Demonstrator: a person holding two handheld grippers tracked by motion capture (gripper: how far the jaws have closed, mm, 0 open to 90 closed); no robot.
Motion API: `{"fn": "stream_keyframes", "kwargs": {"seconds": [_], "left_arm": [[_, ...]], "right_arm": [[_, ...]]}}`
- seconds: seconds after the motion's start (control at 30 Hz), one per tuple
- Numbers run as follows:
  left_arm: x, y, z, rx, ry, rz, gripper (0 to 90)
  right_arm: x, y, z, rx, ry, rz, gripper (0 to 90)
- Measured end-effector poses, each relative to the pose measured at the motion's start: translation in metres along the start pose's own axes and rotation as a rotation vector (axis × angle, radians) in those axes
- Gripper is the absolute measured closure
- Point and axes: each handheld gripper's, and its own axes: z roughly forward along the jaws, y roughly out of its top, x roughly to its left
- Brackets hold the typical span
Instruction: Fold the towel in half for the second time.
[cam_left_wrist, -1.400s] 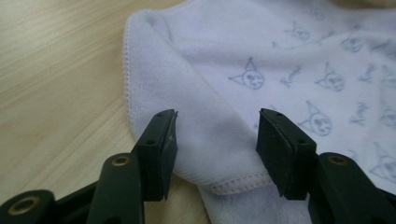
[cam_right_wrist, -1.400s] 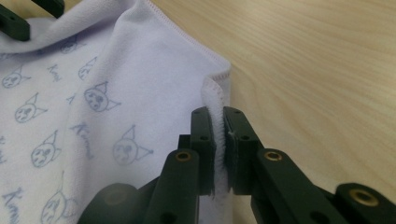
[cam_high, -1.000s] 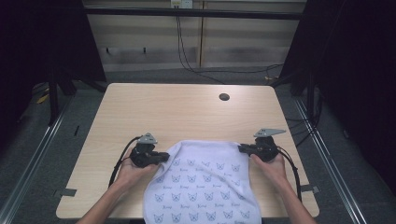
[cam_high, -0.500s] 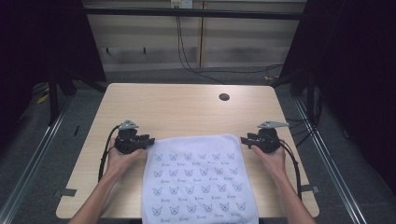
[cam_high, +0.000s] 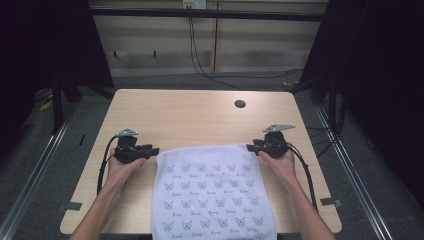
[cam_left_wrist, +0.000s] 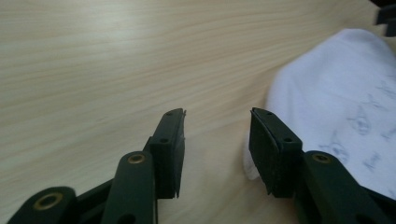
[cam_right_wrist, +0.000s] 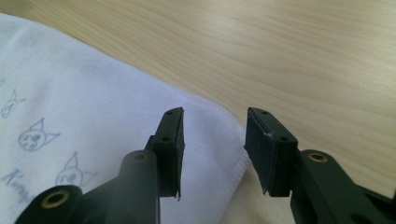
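Note:
A white towel (cam_high: 210, 190) printed with small cat faces lies flat on the wooden table (cam_high: 200, 115), its near end hanging over the front edge. My left gripper (cam_high: 153, 149) rests just left of the towel's far left corner. Its jaws have just been opening, and in the left gripper view the left gripper (cam_left_wrist: 217, 114) has only bare wood between them, with the towel (cam_left_wrist: 336, 93) beside the right jaw. My right gripper (cam_high: 250, 147) sits at the far right corner and has also just been opening. In the right gripper view the right gripper (cam_right_wrist: 214, 114) stands open over the towel's hem (cam_right_wrist: 93, 93) without pressing it.
A dark round hole (cam_high: 240, 104) sits in the tabletop near the far right. Cables trail from both grippers along the person's forearms. Dark floor and metal rails surround the table, with a wall and hanging cables behind.
Both hands moved apart, pulling the towel's far edge out straight and flat. Both grippers then opened and let go of the corners, and the left one slid clear to the left.

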Motion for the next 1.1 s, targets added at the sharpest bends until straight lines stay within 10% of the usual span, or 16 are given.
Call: {"fn": "stream_keyframes", "kwargs": {"seconds": [0.37, 0.53, 0.63, 0.87, 1.1], "left_arm": [[-0.018, -0.003, 0.019, 0.104, -0.057, 0.088, 51.1], [-0.023, -0.002, 0.028, 0.134, -0.077, 0.112, 75.4], [-0.026, -0.001, 0.029, 0.117, -0.085, 0.121, 89.5], [-0.016, 0.006, 0.014, 0.031, -0.061, 0.065, 90.0], [-0.021, 0.01, 0.022, 0.036, -0.041, 0.024, 53.5]], "right_arm": [[-0.002, -0.001, 0.027, 0.035, -0.007, 0.013, 60.5], [-0.001, -0.001, 0.027, 0.063, -0.027, -0.018, 75.7], [-0.002, -0.001, 0.026, 0.069, -0.023, -0.013, 86.9], [-0.01, -0.001, 0.017, 0.025, -0.009, 0.028, 88.7], [-0.02, -0.008, -0.004, 0.011, -0.043, 0.034, 88.6]]}}
